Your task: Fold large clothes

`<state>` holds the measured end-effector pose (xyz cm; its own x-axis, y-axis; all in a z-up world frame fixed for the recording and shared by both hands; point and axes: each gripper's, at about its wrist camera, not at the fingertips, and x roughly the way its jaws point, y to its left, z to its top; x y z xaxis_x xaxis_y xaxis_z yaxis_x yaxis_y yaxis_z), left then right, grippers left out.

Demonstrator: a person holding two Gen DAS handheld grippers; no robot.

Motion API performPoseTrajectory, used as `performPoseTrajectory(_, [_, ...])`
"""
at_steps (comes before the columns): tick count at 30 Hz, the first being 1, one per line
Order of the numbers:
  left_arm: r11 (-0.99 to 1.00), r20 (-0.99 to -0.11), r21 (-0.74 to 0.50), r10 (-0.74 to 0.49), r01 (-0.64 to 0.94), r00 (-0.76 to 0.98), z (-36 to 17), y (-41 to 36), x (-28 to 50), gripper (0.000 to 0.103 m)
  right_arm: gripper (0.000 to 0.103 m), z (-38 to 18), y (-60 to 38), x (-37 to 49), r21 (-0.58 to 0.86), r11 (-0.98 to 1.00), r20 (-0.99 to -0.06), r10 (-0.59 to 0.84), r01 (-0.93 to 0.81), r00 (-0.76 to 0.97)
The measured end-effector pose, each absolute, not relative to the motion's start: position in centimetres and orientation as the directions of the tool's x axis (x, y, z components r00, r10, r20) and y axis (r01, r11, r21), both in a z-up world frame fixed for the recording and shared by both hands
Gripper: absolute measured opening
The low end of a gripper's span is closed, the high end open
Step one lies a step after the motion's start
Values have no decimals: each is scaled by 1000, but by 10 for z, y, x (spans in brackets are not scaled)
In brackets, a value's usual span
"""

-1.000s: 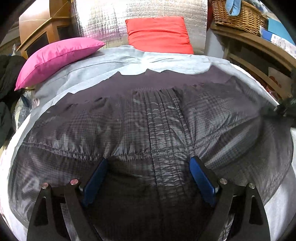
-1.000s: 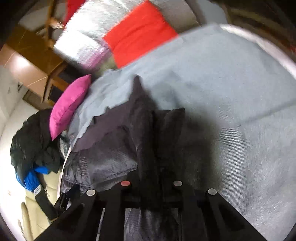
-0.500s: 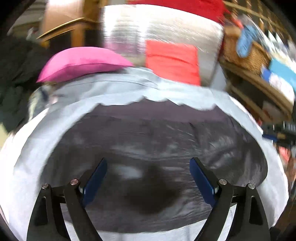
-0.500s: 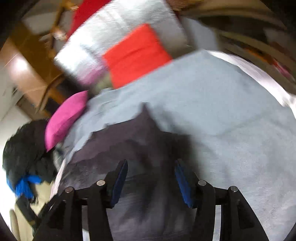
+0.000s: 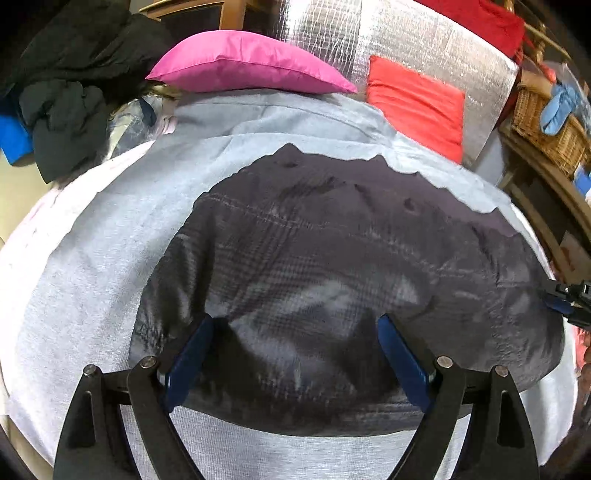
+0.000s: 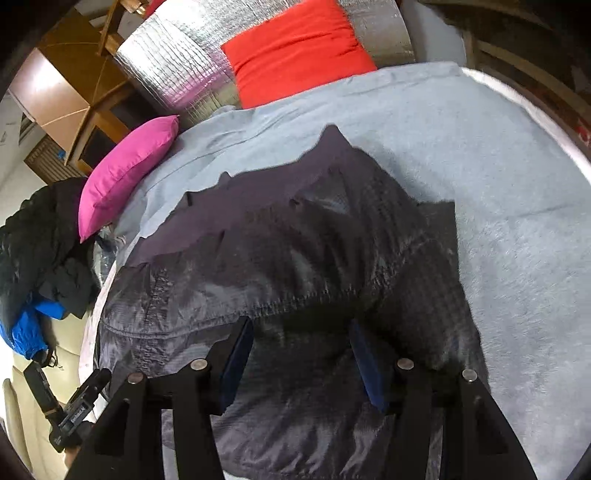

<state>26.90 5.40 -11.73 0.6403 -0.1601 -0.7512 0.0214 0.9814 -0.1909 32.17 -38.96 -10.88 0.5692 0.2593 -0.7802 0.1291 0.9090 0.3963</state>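
A dark grey quilted jacket (image 5: 332,240) lies spread flat on a light blue-grey blanket (image 5: 92,277) that covers the bed. My left gripper (image 5: 295,325) hovers over the jacket's near edge, jaws wide open, nothing between the blue pads. In the right wrist view the same jacket (image 6: 295,240) lies with a folded flap at its right side on the blanket (image 6: 498,166). My right gripper (image 6: 301,326) stands open above it, pads clear of the cloth. The other gripper shows at the far right edge (image 5: 565,299) and at the lower left (image 6: 74,406).
A pink pillow (image 5: 240,66), a red cushion (image 5: 417,103) and a silver foil pad (image 5: 351,33) line the bed's far end. Dark clothes (image 5: 62,99) are piled at the left. A wicker basket (image 5: 546,122) sits on a wooden shelf at the right.
My right gripper was shut on a raised fold of the jacket; it has let go, opened and drawn back. The left gripper slid sideways over the jacket and rolled, still open.
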Motion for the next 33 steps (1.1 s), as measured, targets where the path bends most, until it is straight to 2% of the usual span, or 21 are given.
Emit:
performPoseTrajectory(6, [985,-753,-172,-150,29,641,-120,55,266,90,59,-84,-358,315,396,915,-745,274,73,607])
performPoseTrajectory(12, [983,-749,-182,-157,27,644,-114,58,266,90,59,-83,-297,310,404,912,-724,364,-67,586])
performPoseTrajectory(17, [965,-701,-259,-210,31,681,-85,82,282,90,59,-128,-273,314,320,944,-798,315,-83,514])
performPoseTrajectory(20, [949,-710,-314,-211,-33,672,-87,108,309,90,59,-131,-275,309,330,940,-784,322,-83,530])
performPoseTrajectory(23, [933,-822,-336,-223,-130,524,-123,130,340,89,59,-129,-278,308,349,933,-781,341,-87,524])
performPoseTrajectory(26, [882,-774,-460,-342,-101,533,-127,150,338,89,60,-105,-305,298,446,889,-705,423,-107,569])
performPoseTrajectory(28, [860,-726,-508,-393,-53,564,-121,162,336,91,71,-87,-336,292,448,891,-680,393,-74,619])
performPoseTrajectory(29, [848,-713,-529,-422,-35,559,-121,166,339,93,83,-80,-358,290,430,902,-684,354,-39,638])
performPoseTrajectory(30, [836,-710,-549,-457,-15,535,-125,169,345,97,85,-77,-379,291,415,910,-688,314,0,654])
performPoseTrajectory(33, [843,-743,-538,-477,5,470,-140,162,361,97,85,-89,-437,302,434,894,-730,276,113,625])
